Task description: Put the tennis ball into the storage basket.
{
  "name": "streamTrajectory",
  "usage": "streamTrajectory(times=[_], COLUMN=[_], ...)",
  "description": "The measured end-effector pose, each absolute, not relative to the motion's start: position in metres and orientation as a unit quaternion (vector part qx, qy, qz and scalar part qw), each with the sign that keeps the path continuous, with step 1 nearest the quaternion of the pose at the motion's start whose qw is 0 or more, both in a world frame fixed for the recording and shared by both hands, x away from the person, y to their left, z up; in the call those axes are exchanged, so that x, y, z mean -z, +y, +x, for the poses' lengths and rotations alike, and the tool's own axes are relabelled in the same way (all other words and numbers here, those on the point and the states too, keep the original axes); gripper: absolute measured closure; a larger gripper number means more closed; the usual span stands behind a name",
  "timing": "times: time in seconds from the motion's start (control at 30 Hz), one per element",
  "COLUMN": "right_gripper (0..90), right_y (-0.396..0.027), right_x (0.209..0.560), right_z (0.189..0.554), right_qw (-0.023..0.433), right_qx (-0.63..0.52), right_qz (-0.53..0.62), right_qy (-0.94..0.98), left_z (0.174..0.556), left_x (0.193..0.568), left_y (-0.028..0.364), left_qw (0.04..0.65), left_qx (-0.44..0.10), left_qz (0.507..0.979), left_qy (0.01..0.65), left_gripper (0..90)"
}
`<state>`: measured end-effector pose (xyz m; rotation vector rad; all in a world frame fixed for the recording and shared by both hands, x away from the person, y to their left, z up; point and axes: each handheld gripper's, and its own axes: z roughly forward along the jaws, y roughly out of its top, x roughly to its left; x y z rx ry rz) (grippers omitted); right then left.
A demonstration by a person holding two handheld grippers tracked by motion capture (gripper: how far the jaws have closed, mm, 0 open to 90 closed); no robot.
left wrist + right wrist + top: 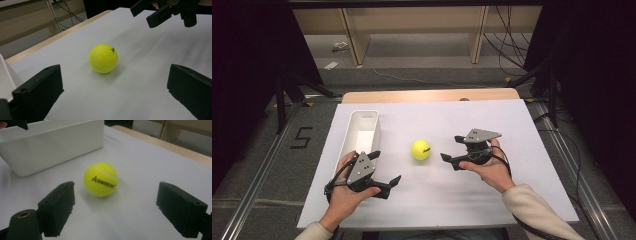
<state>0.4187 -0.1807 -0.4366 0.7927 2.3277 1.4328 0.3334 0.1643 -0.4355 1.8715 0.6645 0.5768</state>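
Tennis ball (421, 149) sits mid-frame, right of the white bin (362, 131). Your right gripper (452, 150) is nearest, jaws wide apart; left gripper (385, 168) gapes too. Centre the ball, then squeeze gently.

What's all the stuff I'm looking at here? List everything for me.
tennis ball: one, yellow with black lettering, on the white sheet between the two tools, touching neither.
bin: one, white, long and open-topped, on the left part of the sheet.
sheet: one, white, covering most of the table.
table: one, light wood, its far edge showing beyond the sheet.
shelving: pale wood, on the floor behind the table.
left tool: one, black with a grey plate, jaws open, beside the bin's near end.
right tool: one, black with a grey plate, jaws open, right of the ball.
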Motion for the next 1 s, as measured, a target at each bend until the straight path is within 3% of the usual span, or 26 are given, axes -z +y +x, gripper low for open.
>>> streamTrajectory(times=[1.0], right_gripper=[15.7], right_y=[-0.154], right_x=[0.445], right_z=[0.432], right_qw=[0.139], right_qx=[-0.483], right_qz=[0.270], right_qy=[0.821], left_z=[0.333], left_x=[0.435], left_y=[0.165], left_qw=[0.513], left_qx=[-0.240], left_qz=[0.777], left_qy=[0.275], left_gripper=[0.0])
